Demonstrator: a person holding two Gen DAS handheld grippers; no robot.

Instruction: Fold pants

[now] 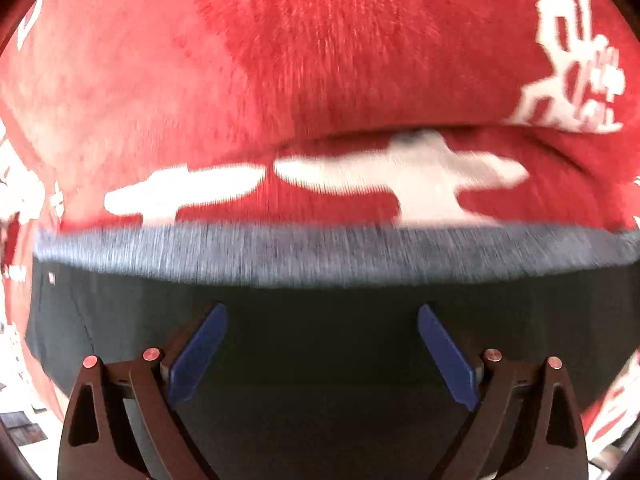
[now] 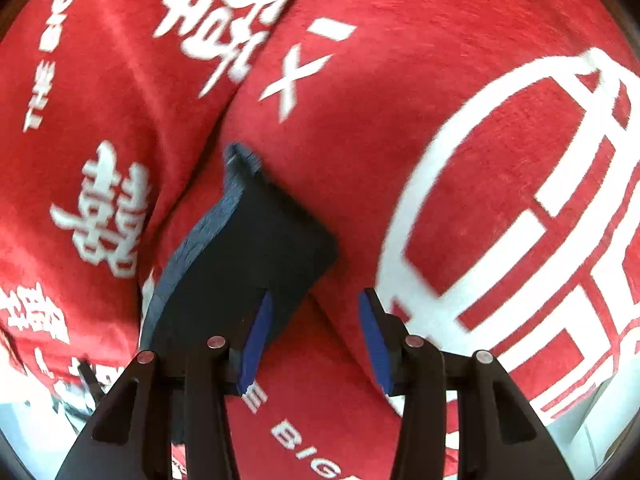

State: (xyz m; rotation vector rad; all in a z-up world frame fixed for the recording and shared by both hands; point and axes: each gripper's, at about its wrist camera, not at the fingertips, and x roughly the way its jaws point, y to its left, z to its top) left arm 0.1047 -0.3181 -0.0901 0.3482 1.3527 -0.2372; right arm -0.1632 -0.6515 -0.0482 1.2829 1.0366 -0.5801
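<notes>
Left wrist view: the left gripper [image 1: 322,354] hangs with its blue pads [image 1: 198,354] spread wide, holding nothing, right over the dark pants [image 1: 320,360]. Their grey ribbed band [image 1: 320,254] runs across the frame, blurred, on a red blanket [image 1: 280,60] printed with white characters.

Right wrist view: the right gripper [image 2: 316,340] is likewise released. A dark folded corner of the pants [image 2: 248,248] lies on the blanket [image 2: 380,120], reaching under the left pad [image 2: 256,344].
</notes>
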